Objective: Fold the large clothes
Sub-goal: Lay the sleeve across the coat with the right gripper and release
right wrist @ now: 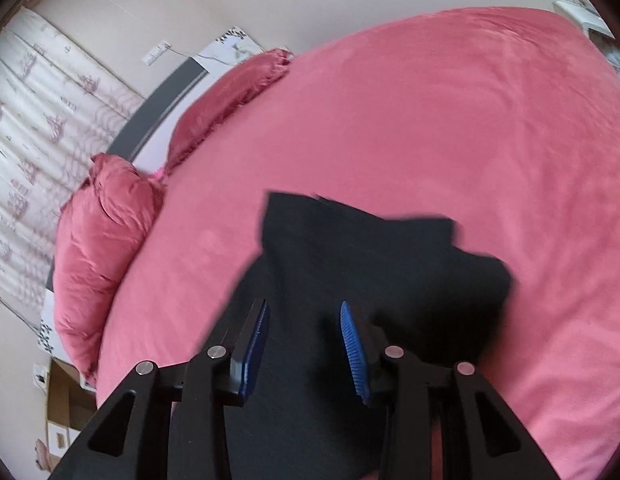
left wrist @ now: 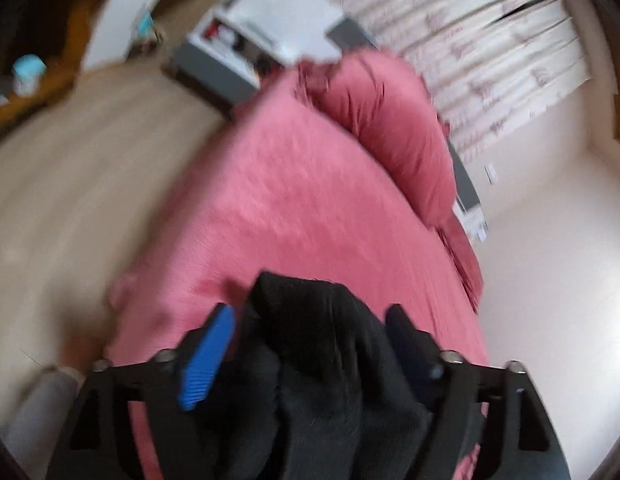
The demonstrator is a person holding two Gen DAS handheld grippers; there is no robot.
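Observation:
A black garment lies on the pink bed, partly bunched. In the left wrist view a thick bundle of the black garment fills the gap between the blue-padded fingers of my left gripper, whose jaws stand wide around it. My right gripper is open just above the garment, its blue pads apart with black cloth showing between them. The left wrist view is blurred.
Two pink pillows lie at the head of the bed by a patterned curtain. A grey and white bedside unit stands beyond the bed. Light wooden floor lies to the left, with a cardboard box by the bed.

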